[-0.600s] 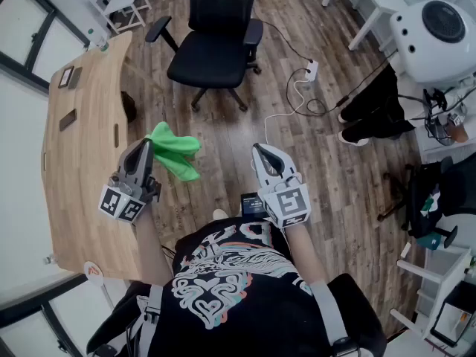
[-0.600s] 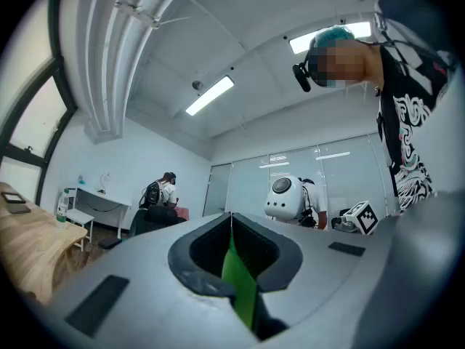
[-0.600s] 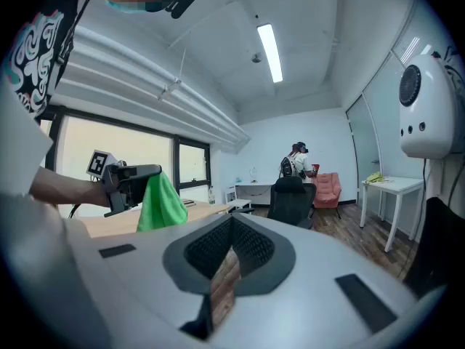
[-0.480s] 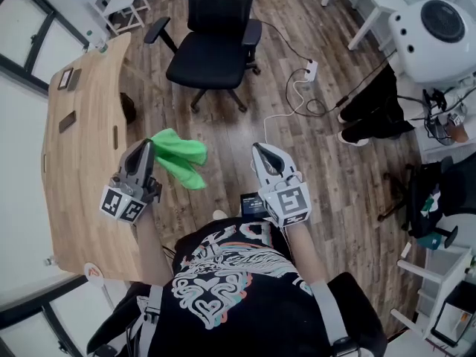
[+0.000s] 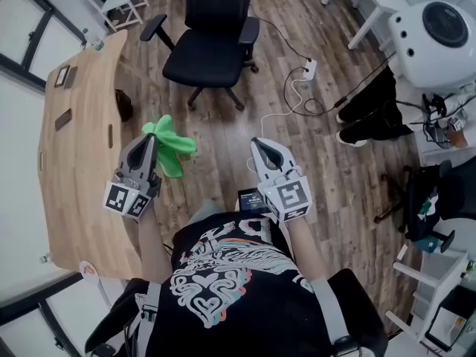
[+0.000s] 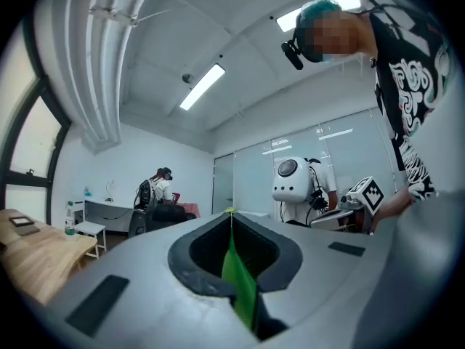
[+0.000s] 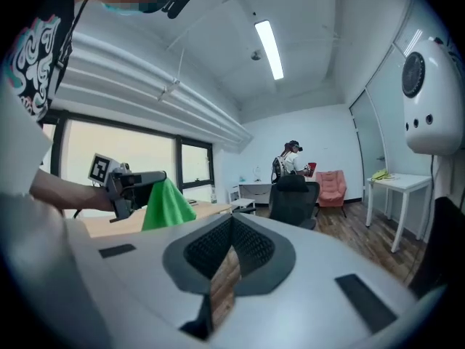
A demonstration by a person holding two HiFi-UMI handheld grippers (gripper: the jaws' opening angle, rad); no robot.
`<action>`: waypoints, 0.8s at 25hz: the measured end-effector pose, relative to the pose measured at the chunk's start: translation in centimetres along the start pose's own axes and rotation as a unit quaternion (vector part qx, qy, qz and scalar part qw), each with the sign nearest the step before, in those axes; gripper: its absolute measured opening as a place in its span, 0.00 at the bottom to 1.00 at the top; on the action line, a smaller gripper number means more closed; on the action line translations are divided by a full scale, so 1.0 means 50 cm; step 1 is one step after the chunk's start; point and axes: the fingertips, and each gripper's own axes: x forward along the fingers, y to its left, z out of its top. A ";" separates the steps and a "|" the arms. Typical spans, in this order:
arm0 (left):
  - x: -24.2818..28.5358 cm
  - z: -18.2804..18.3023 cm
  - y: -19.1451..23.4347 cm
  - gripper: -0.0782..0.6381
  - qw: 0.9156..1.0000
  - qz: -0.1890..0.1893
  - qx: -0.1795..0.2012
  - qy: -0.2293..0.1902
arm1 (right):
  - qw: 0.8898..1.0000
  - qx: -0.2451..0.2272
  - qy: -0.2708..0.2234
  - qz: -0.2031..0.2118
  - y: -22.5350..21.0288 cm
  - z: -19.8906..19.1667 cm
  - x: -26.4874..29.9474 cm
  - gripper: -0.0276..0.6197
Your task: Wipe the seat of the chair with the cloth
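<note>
Left claw [image 5: 148, 138] clamped on the green cloth [image 5: 171, 147] — now swung back closer — right claw [image 5: 257, 144] closed, empty; chair seat [image 5: 202, 64] yet unwiped.

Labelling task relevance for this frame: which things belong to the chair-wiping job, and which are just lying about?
Job:
- green cloth, pinched in the left gripper
- black office chair, ahead on the floor, cloth not yet at it

Lying about:
- wooden desk
- power strip
- white robot
- right gripper: shut, empty, idle
</note>
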 end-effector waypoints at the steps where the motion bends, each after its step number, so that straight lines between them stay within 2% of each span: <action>1: 0.002 -0.001 0.001 0.12 1.000 0.004 -0.002 0.000 | 1.000 0.006 -0.005 0.008 0.002 0.002 0.002 0.04; 4: 0.006 -0.002 0.009 0.12 1.000 0.010 -0.003 -0.001 | 1.000 0.011 -0.011 0.021 0.009 0.007 0.016 0.04; 10: 0.032 -0.015 0.035 0.12 1.000 0.021 0.009 0.006 | 1.000 0.012 -0.001 0.016 -0.010 -0.005 0.049 0.04; 16: 0.098 -0.038 0.080 0.12 1.000 0.025 0.011 0.011 | 1.000 0.024 0.008 0.004 -0.069 -0.019 0.092 0.04; 20: 0.160 -0.061 0.140 0.12 0.999 0.029 0.008 0.013 | 1.000 0.024 0.006 -0.002 -0.114 -0.019 0.155 0.04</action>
